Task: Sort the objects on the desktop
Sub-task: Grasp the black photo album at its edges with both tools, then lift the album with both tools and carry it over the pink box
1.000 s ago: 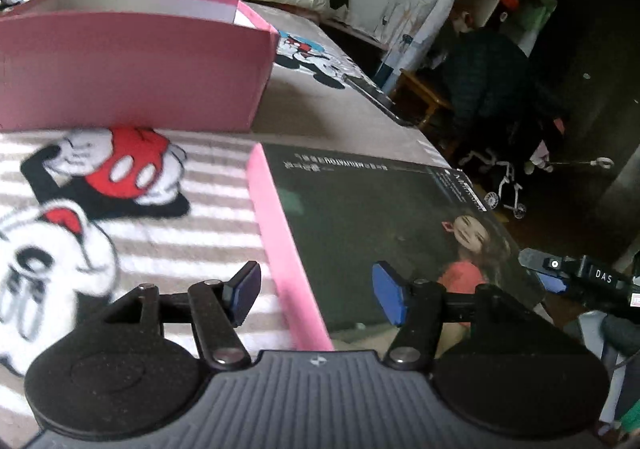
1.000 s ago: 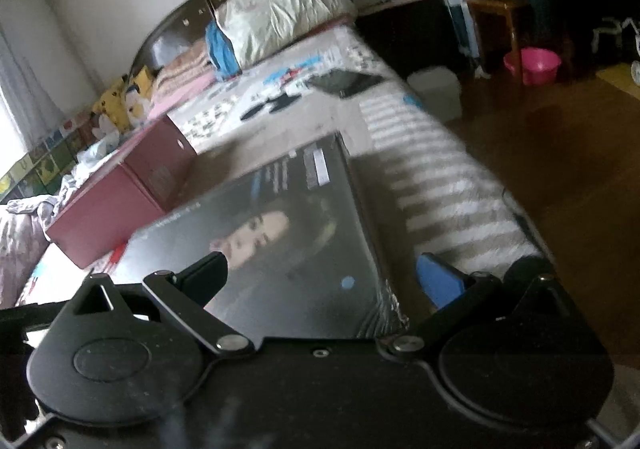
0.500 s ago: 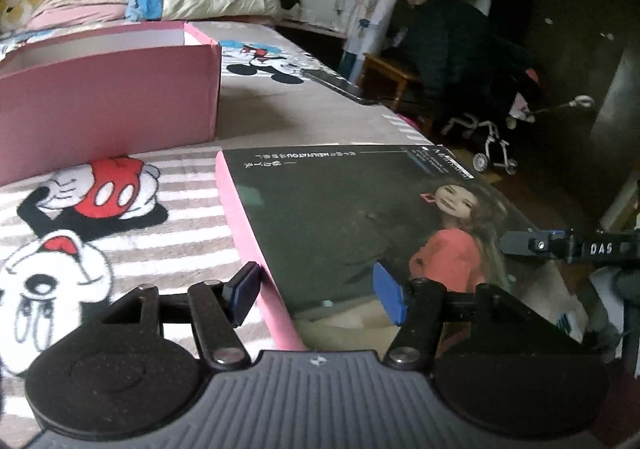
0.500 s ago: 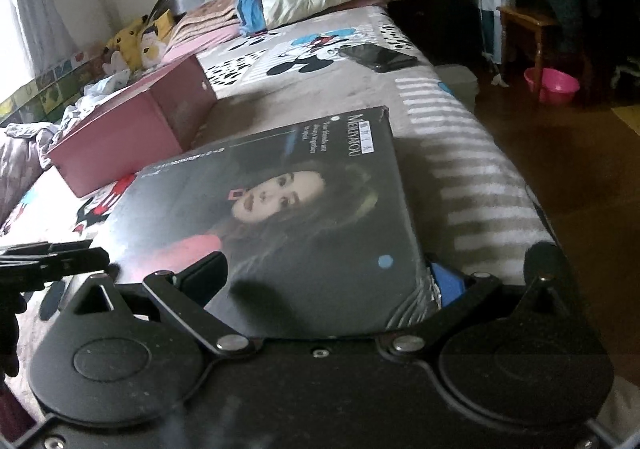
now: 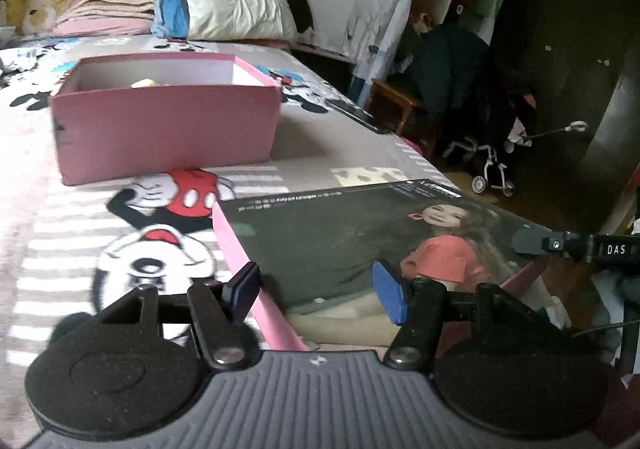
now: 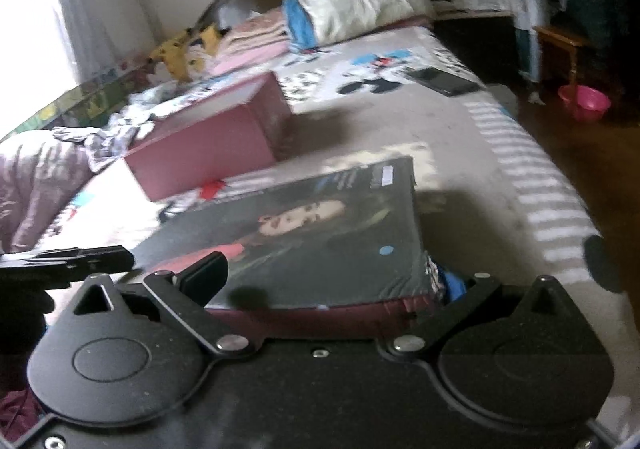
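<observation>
Pink-edged flat box [image 5: 360, 245] with a glossy dark photo lid lies on the bed [image 5: 72, 209] near its foot-end corner, between the two grippers. Left gripper [image 5: 316, 289] fingers spread wide over its pink side edge, gripping nothing. Right gripper [image 6: 332, 281] spread too, straddling the near edge — contact with the box unclear, its right finger mostly hidden behind the corner. Looks stiff and light, but wide, with a shiny wrap likely slippery — best pinched by the rim or edge, not the flat top. Farther back sits an open pink storage box [image 5: 168, 129]; something pale inside, mostly hidden by the wall. Right view is blurred. Dark phone [image 6: 444, 81] beyond; pillows [image 5: 236, 5] at the headboard.
</observation>
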`<state>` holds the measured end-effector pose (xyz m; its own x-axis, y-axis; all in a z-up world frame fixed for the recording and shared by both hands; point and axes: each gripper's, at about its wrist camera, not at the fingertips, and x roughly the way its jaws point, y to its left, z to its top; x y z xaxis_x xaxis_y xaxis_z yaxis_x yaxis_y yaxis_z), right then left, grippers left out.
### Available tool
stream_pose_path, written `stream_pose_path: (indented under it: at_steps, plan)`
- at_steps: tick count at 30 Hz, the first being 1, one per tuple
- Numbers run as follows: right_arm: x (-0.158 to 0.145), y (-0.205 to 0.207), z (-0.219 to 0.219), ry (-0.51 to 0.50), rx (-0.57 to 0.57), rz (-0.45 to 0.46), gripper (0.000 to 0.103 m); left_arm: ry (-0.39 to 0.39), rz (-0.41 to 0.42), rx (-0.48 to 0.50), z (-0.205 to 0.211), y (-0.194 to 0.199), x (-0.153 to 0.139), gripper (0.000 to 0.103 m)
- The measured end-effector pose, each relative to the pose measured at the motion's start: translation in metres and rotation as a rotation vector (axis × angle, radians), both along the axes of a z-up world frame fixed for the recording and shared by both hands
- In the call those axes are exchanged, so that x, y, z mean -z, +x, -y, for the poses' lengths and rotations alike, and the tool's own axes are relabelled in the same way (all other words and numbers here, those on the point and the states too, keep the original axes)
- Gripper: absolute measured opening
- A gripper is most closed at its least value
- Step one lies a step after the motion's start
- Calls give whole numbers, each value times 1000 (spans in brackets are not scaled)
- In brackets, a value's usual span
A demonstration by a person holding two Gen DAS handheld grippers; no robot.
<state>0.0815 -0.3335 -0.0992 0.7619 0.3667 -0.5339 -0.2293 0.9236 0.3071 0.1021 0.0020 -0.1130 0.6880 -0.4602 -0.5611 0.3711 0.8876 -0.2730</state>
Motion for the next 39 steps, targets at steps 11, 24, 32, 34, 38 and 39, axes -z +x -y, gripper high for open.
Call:
stream_pose_path:
  at_steps: [11, 24, 32, 34, 38, 39]
  plan:
    - [6, -10, -76, -58, -244, -21, 101, -127, 6, -87, -31, -37, -6, 60]
    - [49, 19, -64, -132, -137, -38, 103, -5, -71, -163, -52, 3, 56, 69]
    - [56, 21, -51, -105, -169, -37, 101, 51, -31, -85, -45, -5, 48, 69]
    - [60, 25, -46, -153, -113, -47, 102, 52, -35, -90, -45, -5, 52, 69]
    - [64, 21, -44, -93, -148, -51, 102, 22, -52, -126, -42, 0, 64, 70]
    - [65, 20, -48, -94, -162, -56, 102, 14, -56, -131, -42, 1, 66, 71]
